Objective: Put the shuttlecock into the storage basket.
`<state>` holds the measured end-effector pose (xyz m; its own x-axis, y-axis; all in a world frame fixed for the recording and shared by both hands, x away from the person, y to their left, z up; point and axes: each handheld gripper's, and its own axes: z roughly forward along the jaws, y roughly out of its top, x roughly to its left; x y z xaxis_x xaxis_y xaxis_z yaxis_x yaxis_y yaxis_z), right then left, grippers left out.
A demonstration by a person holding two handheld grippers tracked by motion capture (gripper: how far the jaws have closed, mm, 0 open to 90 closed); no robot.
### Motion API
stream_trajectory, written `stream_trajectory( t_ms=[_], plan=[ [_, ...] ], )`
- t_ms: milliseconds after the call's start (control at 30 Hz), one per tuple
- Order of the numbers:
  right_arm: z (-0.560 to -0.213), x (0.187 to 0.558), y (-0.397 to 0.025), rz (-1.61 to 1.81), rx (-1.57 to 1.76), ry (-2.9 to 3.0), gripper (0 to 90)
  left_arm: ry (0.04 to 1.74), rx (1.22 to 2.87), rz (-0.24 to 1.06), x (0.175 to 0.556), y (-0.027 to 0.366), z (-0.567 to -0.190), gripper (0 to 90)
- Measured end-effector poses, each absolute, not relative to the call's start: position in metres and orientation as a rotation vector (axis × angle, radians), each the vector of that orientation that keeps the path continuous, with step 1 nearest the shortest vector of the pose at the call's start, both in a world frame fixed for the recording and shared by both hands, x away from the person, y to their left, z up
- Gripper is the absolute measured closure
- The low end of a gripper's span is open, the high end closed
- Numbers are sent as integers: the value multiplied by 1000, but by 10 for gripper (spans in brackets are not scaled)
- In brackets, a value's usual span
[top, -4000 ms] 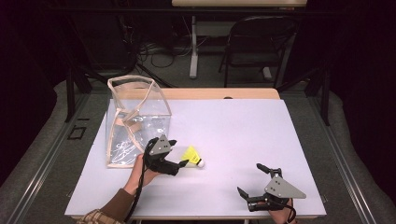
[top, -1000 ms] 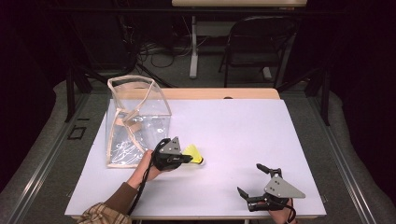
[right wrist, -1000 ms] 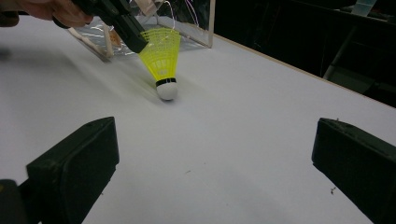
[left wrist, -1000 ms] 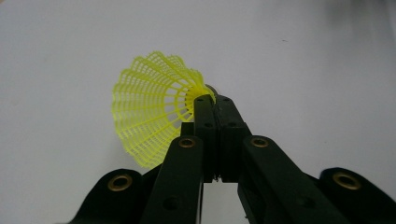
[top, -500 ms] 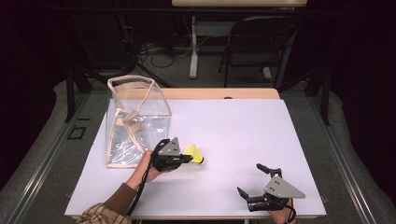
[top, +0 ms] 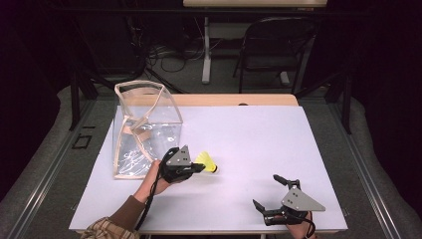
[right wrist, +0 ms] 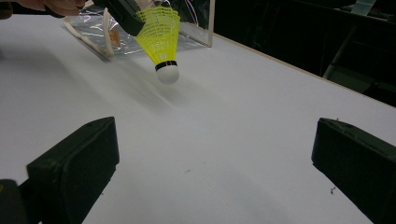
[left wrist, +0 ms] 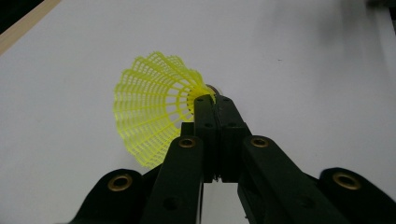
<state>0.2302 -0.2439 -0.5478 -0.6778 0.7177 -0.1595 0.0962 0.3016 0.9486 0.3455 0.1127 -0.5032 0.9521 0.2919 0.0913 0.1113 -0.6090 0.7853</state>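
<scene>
- Right gripper: being held low at the near right edge of the table, well apart from the work; its jaws are being kept spread wide with nothing between them, as the right gripper view shows them at either side of bare tabletop.
- Left gripper: being held near the middle left of the table; its jaws are pressed together on the yellow skirt of the shuttlecock, close to where the skirt narrows toward the cork.
- Shuttlecock: being carried just above the table, cork end down and tilted in the right gripper view, just beside the bag's near corner. It is judged very light. The mesh skirt is judged thin, springy plastic, likely to be bent or creased if it is being squeezed hard at its wide rim. The white cork with its black band is judged firm but rounded, and so more likely to be slipping out of flat pads. The narrow neck of the skirt is judged the best hold: stiffest there, and small enough to be pinched.
- Bag: a clear, soft-walled container with tan edging, standing at the far left of the table with its mouth open upward. Its walls are being creased and are glinting; a tan strap or fold is showing inside, and whether anything else is lying in it cannot be told.
</scene>
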Motion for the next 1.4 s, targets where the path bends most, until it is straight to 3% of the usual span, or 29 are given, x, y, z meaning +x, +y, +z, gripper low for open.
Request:
stream_trajectory(
  t_ms=[1400],
  plan=[
    [-548,230,-244,1390,726,1997,4,305,2123,372,341,129,-478,897]
  ],
)
